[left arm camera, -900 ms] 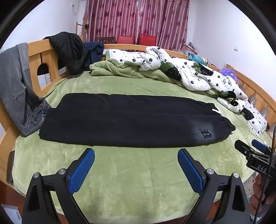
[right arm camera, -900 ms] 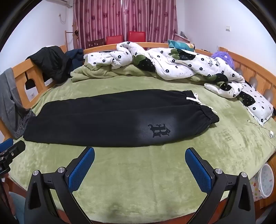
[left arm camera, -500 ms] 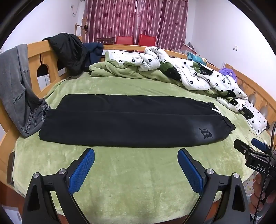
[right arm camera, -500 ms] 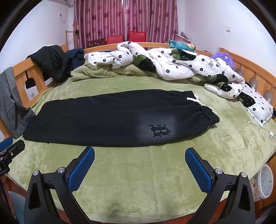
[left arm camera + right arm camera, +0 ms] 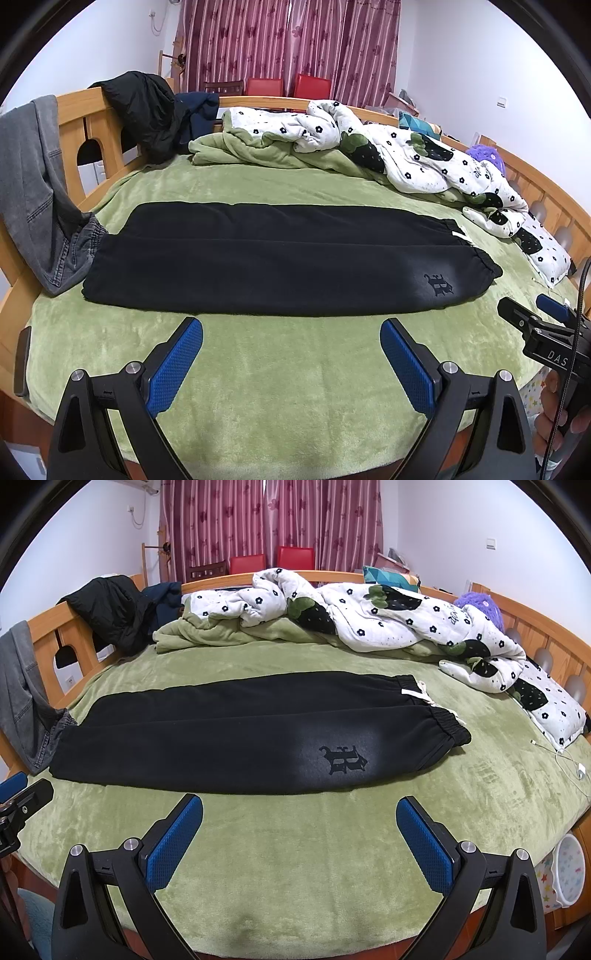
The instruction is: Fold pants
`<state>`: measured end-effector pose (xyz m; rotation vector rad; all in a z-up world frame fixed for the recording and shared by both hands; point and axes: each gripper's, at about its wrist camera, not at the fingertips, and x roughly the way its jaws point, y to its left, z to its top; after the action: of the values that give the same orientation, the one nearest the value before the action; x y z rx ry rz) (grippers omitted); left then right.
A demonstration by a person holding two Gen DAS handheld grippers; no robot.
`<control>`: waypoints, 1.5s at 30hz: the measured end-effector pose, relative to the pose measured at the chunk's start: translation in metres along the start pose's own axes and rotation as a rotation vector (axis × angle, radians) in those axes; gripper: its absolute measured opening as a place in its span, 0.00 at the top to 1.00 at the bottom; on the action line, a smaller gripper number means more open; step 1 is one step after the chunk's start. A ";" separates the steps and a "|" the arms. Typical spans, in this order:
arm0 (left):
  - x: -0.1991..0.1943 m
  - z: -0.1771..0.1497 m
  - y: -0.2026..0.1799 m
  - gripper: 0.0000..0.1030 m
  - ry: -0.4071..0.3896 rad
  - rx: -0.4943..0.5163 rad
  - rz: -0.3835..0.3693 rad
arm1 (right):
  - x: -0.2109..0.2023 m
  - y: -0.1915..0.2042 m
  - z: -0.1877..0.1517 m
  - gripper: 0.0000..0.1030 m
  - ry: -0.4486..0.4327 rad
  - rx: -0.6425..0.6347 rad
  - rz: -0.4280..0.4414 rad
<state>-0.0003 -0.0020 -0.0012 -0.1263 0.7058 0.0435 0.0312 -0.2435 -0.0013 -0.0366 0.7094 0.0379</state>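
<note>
Black pants [image 5: 280,258] [image 5: 236,734] lie flat across the green bed cover, folded lengthwise with one leg on the other. The waistband with a white drawstring [image 5: 417,696] is at the right, and a dark emblem [image 5: 343,759] is printed near it. The leg ends point left. My left gripper [image 5: 291,365] hovers open over the cover, just short of the pants' near edge, nothing between its blue pads. My right gripper [image 5: 299,845] is open too, likewise short of the near edge and empty. The right gripper also shows at the right edge of the left wrist view [image 5: 535,317].
Grey jeans [image 5: 33,192] hang over the wooden bed rail [image 5: 74,110] at the left. A black jacket [image 5: 144,110] drapes the rail further back. A flowered quilt [image 5: 369,616] and green blanket are bunched along the far side. A white cable [image 5: 565,757] lies at right.
Both grippers have edged slightly forward toward the pants and stayed open. The pants have not moved.
</note>
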 end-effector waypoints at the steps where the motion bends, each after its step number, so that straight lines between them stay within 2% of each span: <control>1: 0.000 0.000 0.000 0.06 -0.001 0.001 0.000 | -0.001 0.000 0.000 0.00 0.000 0.000 0.000; 45: -0.003 0.000 -0.006 0.06 0.000 0.006 0.002 | 0.001 0.001 0.001 0.00 0.002 -0.001 0.000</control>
<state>-0.0023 -0.0075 0.0015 -0.1202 0.7060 0.0432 0.0326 -0.2424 -0.0017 -0.0373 0.7114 0.0382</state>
